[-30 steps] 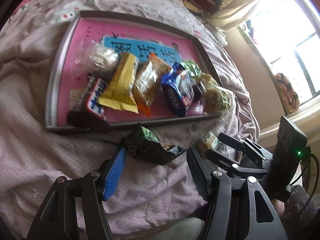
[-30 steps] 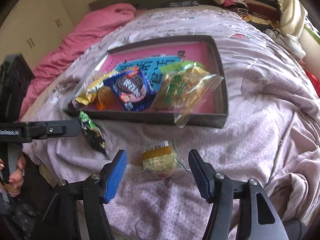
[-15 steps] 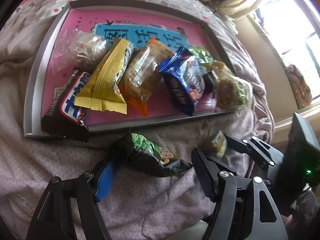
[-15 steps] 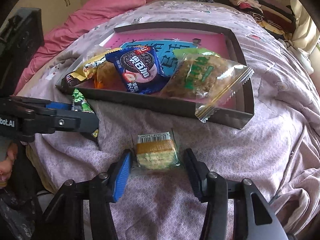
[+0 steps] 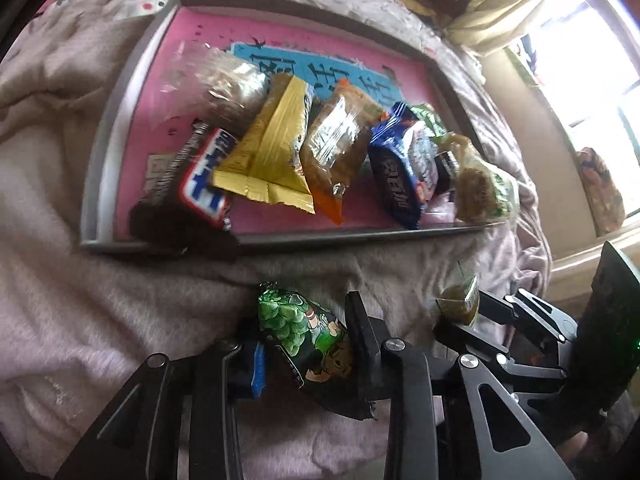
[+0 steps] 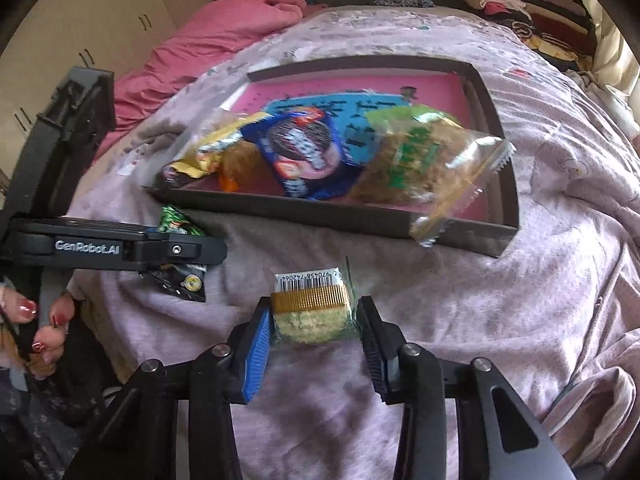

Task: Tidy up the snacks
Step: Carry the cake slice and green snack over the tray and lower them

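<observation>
The left gripper [image 5: 306, 350] is closing on a green snack packet [image 5: 308, 340], which stands between its two fingers with both pads pressed against its sides; the packet's lower black end hangs below the fingers, above the mauve bedspread [image 5: 120, 312]. The right gripper [image 6: 314, 330] is closing on a small clear-wrapped cake [image 6: 310, 310] with a gold band and a barcode label; both pads touch the wrapper's sides, and the cake rests on the bedspread just in front of the tray's near edge. A hand [image 6: 36, 328] with red-painted nails holds the left gripper's handle at the left edge of the right wrist view. Beyond both grippers lies a dark-rimmed tray [image 5: 104, 168] with a pink floor and a blue printed panel. Along its near edge stand, from the left corner to the right corner, a dark chocolate bar wrapper [image 5: 192, 188] that overhangs the rim, a yellow packet [image 5: 272, 152], an orange-trimmed clear packet [image 5: 336, 148], a blue cookie packet [image 5: 400, 168] and a clear packet with green print [image 6: 424, 164] whose end overhangs the near rim. A clear bag [image 5: 224, 84] lies behind the chocolate bar wrapper.
</observation>
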Demonstrator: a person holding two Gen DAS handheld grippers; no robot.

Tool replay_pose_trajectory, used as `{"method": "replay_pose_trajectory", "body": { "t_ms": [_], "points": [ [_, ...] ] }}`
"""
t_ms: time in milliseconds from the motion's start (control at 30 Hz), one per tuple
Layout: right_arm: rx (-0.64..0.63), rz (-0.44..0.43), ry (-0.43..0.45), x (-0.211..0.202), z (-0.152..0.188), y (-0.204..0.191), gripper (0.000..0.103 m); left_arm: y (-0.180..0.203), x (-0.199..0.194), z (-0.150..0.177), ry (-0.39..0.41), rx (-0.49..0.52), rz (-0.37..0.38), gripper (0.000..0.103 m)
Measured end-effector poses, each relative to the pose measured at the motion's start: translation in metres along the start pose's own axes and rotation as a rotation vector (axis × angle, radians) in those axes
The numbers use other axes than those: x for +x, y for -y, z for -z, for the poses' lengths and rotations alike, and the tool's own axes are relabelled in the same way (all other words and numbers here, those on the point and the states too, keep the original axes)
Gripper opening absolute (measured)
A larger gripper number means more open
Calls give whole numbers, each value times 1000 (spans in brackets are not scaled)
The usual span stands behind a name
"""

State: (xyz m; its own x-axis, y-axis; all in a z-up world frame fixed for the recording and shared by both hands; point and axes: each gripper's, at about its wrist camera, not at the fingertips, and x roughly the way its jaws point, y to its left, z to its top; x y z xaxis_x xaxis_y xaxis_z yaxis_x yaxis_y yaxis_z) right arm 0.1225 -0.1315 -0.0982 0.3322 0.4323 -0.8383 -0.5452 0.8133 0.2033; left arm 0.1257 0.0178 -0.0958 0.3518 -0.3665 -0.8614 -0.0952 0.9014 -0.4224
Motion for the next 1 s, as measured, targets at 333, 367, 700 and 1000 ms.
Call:
{"method": "replay_pose_trajectory", "body": {
  "t_ms": [333, 367, 700, 1000],
  "points": [
    [-1, -56, 111, -30, -17, -18, 42, 3, -74, 1, 168, 61, 40, 34],
    [0, -50, 118, -32, -20, -18, 42, 3, -81, -2, 187, 64, 34, 34],
    [24, -1, 171, -41, -36, -6, 42, -9, -98, -29, 270, 42, 6, 34],
    [35, 28, 166, -30, -45, 5, 42, -4, -81, -43, 275, 71, -11, 34]
  ]
}}
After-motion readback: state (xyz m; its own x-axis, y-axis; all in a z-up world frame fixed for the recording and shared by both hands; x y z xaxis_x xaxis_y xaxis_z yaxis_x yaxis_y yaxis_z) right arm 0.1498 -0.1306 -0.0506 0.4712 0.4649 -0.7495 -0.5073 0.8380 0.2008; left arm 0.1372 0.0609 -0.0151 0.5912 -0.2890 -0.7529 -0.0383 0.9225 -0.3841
